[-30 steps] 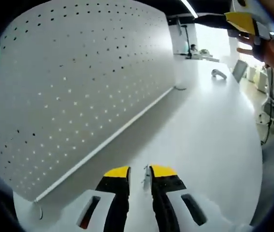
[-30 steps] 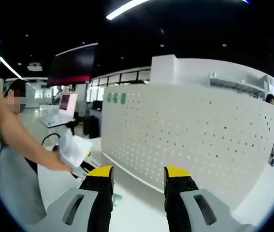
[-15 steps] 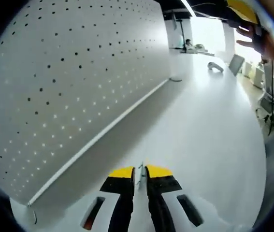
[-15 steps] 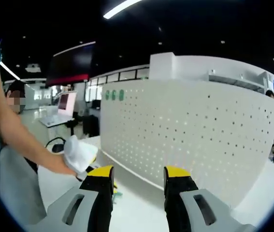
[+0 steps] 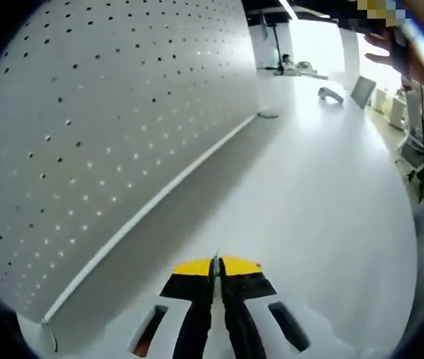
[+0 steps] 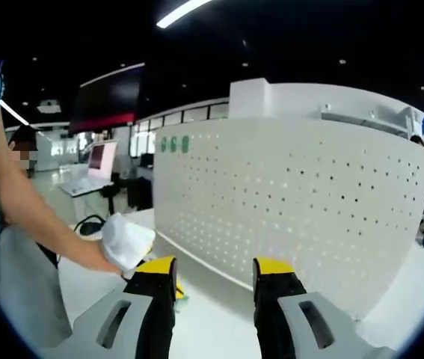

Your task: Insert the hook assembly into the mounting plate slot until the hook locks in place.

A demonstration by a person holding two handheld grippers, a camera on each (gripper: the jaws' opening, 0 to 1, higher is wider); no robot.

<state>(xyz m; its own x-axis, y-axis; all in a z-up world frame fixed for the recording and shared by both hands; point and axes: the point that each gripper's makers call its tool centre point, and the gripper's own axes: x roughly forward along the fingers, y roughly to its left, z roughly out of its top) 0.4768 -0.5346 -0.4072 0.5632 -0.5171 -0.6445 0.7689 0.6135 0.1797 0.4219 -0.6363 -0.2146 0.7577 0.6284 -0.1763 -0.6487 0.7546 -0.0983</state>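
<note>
Pinching a thin bit of metal between its yellow tips, the left gripper (image 5: 216, 267) sits low over the white table (image 5: 324, 202), jaws squeezed nearly together. That sliver poking up between them looks like the hook (image 5: 215, 261), though it's too small to say for sure. The pegboard (image 5: 114, 127) stands upright just to the left of it, full of little holes, with a rail along its bottom edge.

The right gripper (image 6: 215, 268) is spread wide with nothing in it, aimed at the pegboard (image 6: 294, 202) from the front. A person's arm (image 6: 40, 217) reaches in from the left toward a white bundle (image 6: 127, 241) near the board's end.

My take for doing this bit well: keep the grip firm so the hook can't twist, line its prongs up square with a row of holes, then push in and down in one smooth go until it seats.
</note>
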